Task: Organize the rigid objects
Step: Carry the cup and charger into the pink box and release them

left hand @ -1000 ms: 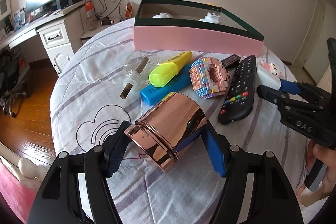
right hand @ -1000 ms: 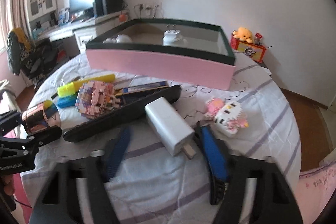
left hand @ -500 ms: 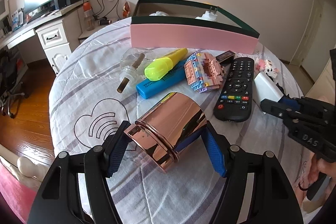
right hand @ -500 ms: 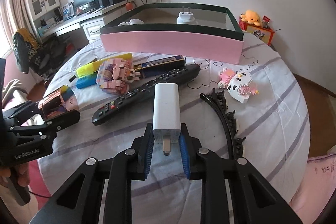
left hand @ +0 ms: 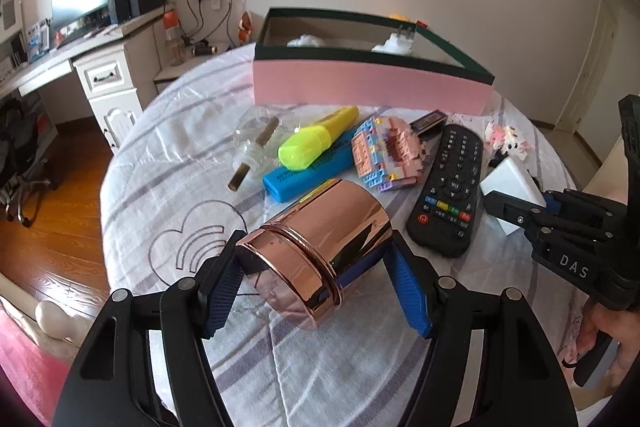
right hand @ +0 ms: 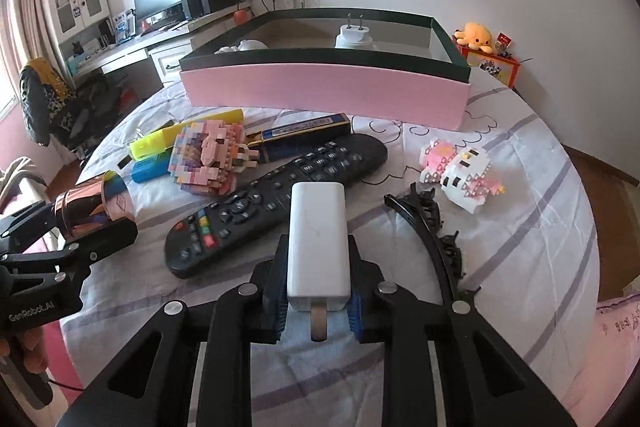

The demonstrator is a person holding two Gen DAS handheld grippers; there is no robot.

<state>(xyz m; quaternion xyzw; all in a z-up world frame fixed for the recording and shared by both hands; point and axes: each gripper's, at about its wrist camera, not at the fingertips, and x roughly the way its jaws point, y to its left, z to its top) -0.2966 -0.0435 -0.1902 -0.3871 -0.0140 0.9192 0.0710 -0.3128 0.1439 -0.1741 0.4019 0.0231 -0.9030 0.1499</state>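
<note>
Two grabs going at once: left gripper (left hand: 316,291) wide around the shiny copper can (left hand: 320,251), right gripper (right hand: 318,291) pinching the white charger (right hand: 317,243) by its plug end, either could slip before the pink box (right hand: 324,91) up ahead.

Both cameras ride low behind their grippers, tilted down across the round table (left hand: 168,163) toward the pink box (left hand: 368,87) at the far edge; the left view sits left, the right opposite, sharing the black remote (right hand: 276,199) between them
</note>
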